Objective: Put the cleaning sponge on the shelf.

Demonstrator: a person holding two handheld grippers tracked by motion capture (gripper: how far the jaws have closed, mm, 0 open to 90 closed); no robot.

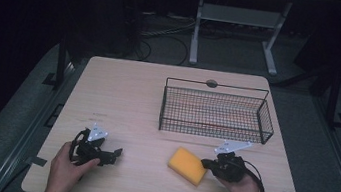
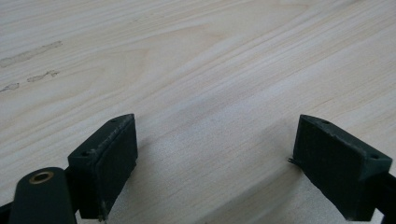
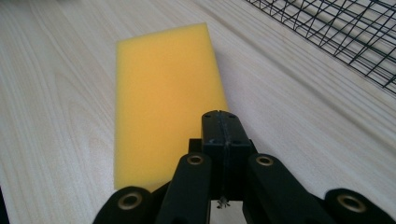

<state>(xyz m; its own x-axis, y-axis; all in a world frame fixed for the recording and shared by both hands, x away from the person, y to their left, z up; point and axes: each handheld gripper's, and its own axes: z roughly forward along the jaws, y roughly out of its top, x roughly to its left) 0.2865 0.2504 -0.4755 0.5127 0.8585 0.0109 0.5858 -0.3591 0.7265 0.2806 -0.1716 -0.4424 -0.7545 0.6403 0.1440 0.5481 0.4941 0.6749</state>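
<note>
Right gripper (image 3: 223, 122) has its jaws pressed together with nothing between them, tips sitting over the near edge of the yellow sponge (image 3: 163, 88). In the high view that sponge lies flat on the table (image 1: 143, 92), just left of the right gripper and a short way in front of the wire basket (image 1: 216, 113) (basket looks empty from here). Left gripper (image 2: 212, 154) has its jaws spread wide over bare wood, parked near the left front corner, holding nothing.

My read: I'm at the approach step, sponge not yet gripped. Next move needs the right jaws opened wider than the sponge, then lowered around it before any lift toward the basket. Soft foam, so it should squash under the pads.

Surface is pale wood grain, a few faint smudges left of centre. Beyond the far edge: dark floor, loose cables, and the white legs of another table.
</note>
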